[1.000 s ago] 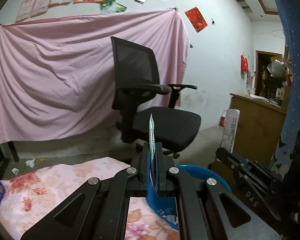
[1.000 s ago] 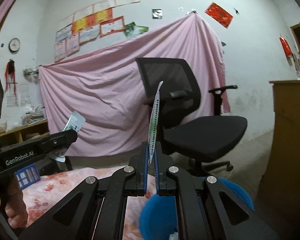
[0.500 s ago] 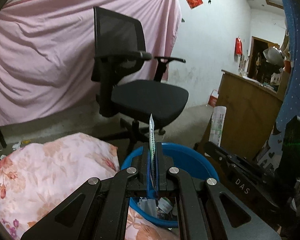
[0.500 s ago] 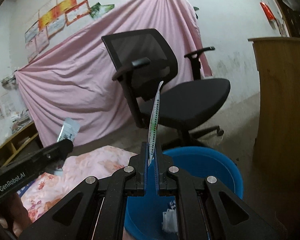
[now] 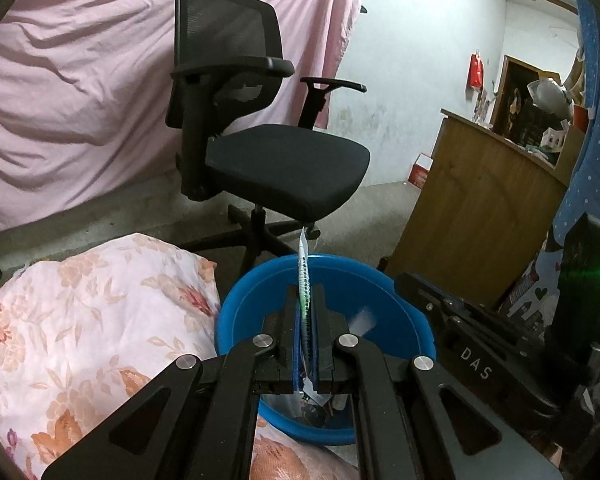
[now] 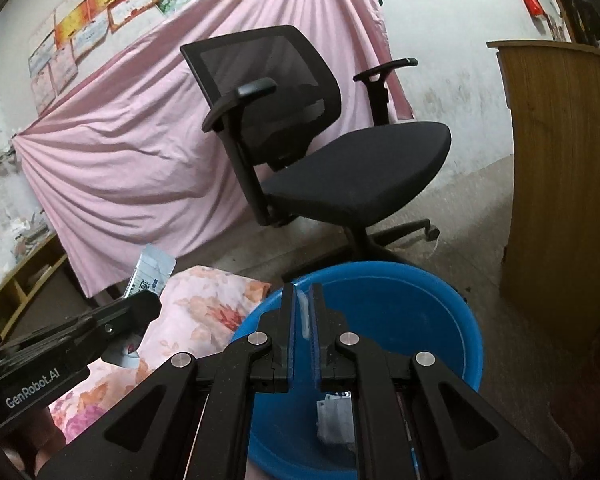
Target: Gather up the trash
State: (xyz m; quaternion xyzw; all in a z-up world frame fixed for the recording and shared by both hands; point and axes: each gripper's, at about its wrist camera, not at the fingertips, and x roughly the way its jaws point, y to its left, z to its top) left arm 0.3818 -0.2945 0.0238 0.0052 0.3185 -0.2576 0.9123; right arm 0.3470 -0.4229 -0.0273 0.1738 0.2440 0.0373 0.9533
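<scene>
**A:** Both hands dipped from the chair (image 5: pixel 284 168) toward the basin (image 5: pixel 256 280), and the strip that stood in the right tongs (image 6: pixel 303 296) a second ago was gone from them.

**B:** Right tongs all but closed then, nothing between the pads. A pale blur hung inside the basin in the left view. Possibly that strip falling, but I couldn't tell.

**A:** And the left tongs (image 5: pixel 305 294)?

**B:** Clamped tight on a wrapper (image 5: pixel 303 268). It stood edge-on in the left view, its long axis running up out along the fingers, top end poking above the tips.

**A:** Where was the basin from it?

**B:** Below and ahead. In the left camera the wrapper lined up against the basin's far wall. From the right camera, though, the left tongs sat over the quilt (image 6: pixel 204 300), just left of the rim.

**A:** So the left hand had the only load, and it looked a touch short of the opening.

**B:** That was my read. A nudge rightward before letting go seemed wise, or the wrapper might have landed on the quilt. Scraps (image 6: pixel 332 416) already lay in the basin's bottom.
</scene>
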